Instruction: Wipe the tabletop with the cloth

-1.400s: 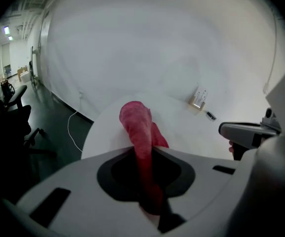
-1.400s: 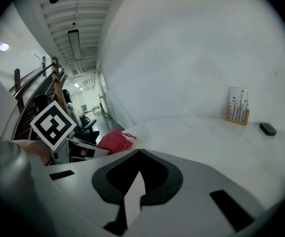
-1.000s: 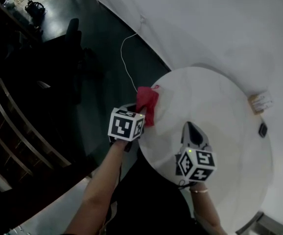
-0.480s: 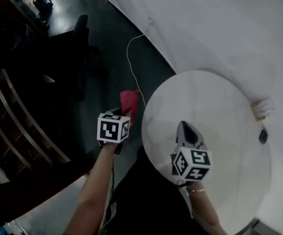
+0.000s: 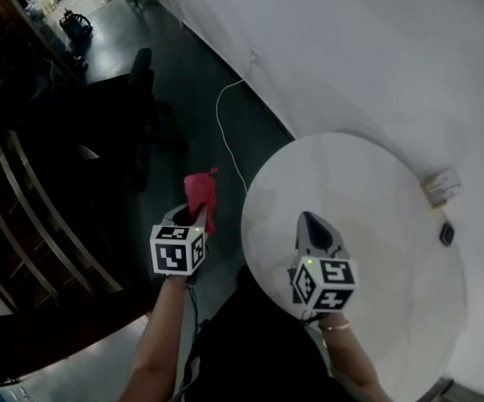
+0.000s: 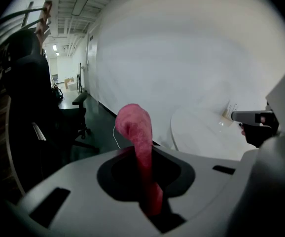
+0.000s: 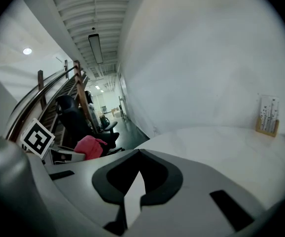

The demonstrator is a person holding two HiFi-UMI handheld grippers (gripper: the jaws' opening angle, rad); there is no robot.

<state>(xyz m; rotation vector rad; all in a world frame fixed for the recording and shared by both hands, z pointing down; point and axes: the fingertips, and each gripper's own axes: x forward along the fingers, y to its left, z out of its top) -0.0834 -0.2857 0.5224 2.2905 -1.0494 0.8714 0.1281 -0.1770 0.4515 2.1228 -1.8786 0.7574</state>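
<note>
The left gripper (image 5: 199,214), clamped on the cloth (image 5: 200,191), has swung left, clear of the table (image 5: 393,224), so wiping looks done or paused; the right gripper (image 5: 311,223), closed on nothing, hovers over the table.

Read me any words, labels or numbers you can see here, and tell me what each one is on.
No text can be read.
Card stand on the table: print too small to read.
Cubes on the left gripper and right gripper: black-and-white square markers, no words.
</note>
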